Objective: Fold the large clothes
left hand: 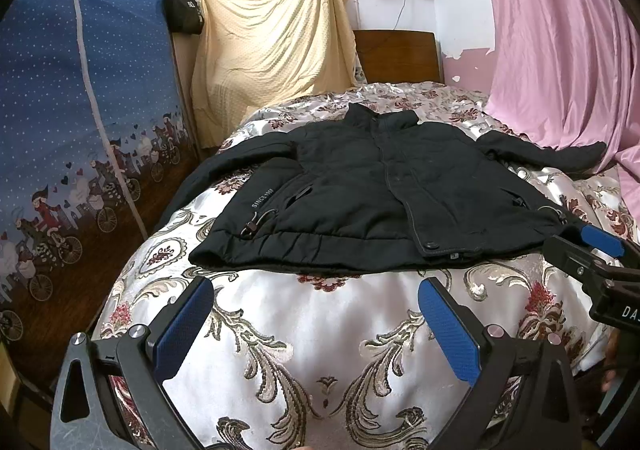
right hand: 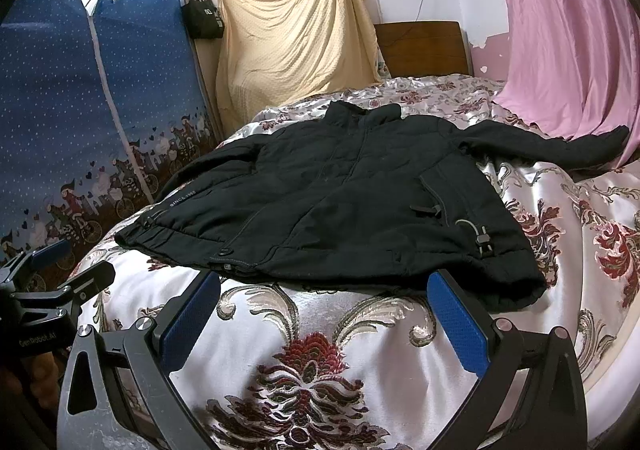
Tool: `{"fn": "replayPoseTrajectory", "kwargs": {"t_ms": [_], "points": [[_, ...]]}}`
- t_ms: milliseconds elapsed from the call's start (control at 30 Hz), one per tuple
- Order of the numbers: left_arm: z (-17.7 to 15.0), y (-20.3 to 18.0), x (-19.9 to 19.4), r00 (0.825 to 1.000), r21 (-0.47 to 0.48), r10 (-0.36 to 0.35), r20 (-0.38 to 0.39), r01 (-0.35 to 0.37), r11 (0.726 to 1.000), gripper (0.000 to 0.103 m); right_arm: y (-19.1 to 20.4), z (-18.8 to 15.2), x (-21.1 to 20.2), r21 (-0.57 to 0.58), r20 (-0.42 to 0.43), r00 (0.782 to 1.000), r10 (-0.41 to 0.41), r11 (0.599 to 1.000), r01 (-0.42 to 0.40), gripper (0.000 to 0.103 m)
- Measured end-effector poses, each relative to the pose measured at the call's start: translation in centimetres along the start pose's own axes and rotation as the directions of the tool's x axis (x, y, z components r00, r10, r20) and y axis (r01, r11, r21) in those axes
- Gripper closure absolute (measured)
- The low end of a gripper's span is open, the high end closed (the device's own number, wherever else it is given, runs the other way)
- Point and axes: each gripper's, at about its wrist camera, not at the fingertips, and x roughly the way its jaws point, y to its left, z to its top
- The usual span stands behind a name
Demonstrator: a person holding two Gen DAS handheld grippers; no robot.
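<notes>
Jacket (left hand: 360, 194): black, front up, spread flat on the floral bedspread (left hand: 304, 350), sleeves out to both sides.
Wardrobe cover (left hand: 80, 110): blue, dotted, left of the jacket.
Left gripper (left hand: 316, 326): near the jacket's hem, not touching; jaws spread, empty.
Right gripper (right hand: 324, 326): just short of the hem, jaws spread, empty.
Curtain (left hand: 560, 50): pink, right of the jacket.
</notes>
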Motion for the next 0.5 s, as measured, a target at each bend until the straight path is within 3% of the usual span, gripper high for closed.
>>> {"fn": "replayPoseTrajectory", "kwargs": {"t_ms": [500], "points": [[0.01,0.04,0.0,1.0,0.001,-0.001,-0.001,0.001,1.0,0.0,-0.31,0.42,-0.34,0.005,0.004,1.0,-0.001,1.0,0.001,0.001]]}}
